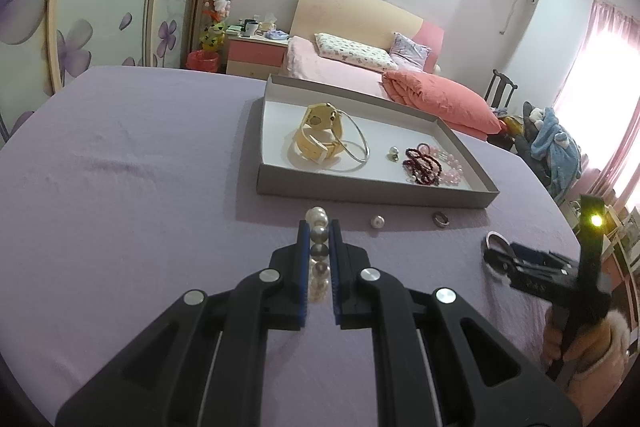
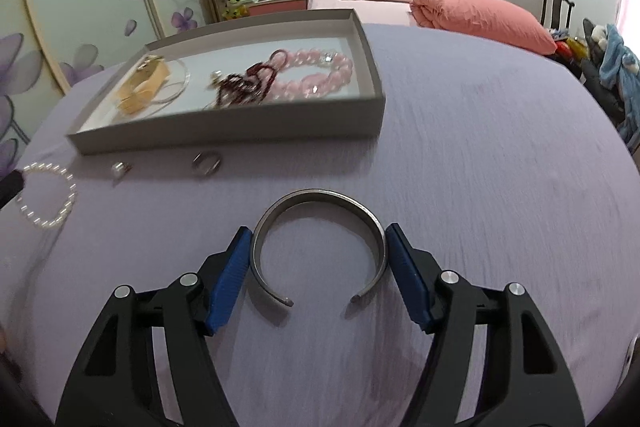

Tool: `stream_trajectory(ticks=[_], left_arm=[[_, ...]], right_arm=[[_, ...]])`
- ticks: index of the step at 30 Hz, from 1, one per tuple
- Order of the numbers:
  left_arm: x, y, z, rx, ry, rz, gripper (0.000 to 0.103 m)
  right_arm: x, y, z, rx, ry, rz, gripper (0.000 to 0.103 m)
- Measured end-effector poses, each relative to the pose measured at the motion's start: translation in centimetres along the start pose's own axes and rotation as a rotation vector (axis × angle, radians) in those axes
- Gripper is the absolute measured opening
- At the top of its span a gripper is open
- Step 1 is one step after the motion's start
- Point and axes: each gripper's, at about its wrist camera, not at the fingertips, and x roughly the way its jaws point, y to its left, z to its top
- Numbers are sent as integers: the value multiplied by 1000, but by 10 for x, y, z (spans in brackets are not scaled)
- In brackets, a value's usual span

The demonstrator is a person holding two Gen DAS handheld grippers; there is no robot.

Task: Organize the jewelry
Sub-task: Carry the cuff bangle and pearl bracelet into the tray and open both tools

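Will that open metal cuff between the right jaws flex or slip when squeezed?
The cuff looks like a rigid metal band, so probably stiff. Its gap faces the camera, so it may spring inward slightly. The smooth, curved sides could slip off the pads.

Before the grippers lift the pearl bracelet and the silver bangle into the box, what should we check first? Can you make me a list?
1. Left gripper shut on the pearl bracelet: ok.
2. Right gripper pads against both sides of the silver cuff bangle: ok, though a firm hold cannot be told.
3. Bangle lies flat on the purple cloth: ok.
4. Bare floor left in the grey box: ok.
5. Everything tidied: not ok, the pearl earring and dark ring lie outside.
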Motion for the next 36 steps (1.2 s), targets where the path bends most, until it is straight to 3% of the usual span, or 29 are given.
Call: stream_trajectory(ticks=[8, 15, 26, 36], left_arm=[[-16, -6, -13, -6, 0, -32, 10], [-46, -11, -13, -2, -58, -52, 10], [-77, -23, 0, 20, -147, -66, 10], [-86, -30, 6, 35, -177, -77, 10]], right_arm=[[-35, 4, -22, 65, -74, 67, 68], [-68, 12, -17, 61, -227, 112, 68], [-100, 23, -12, 30, -387, 113, 68], [-113, 29, -12, -1, -445, 103, 68]])
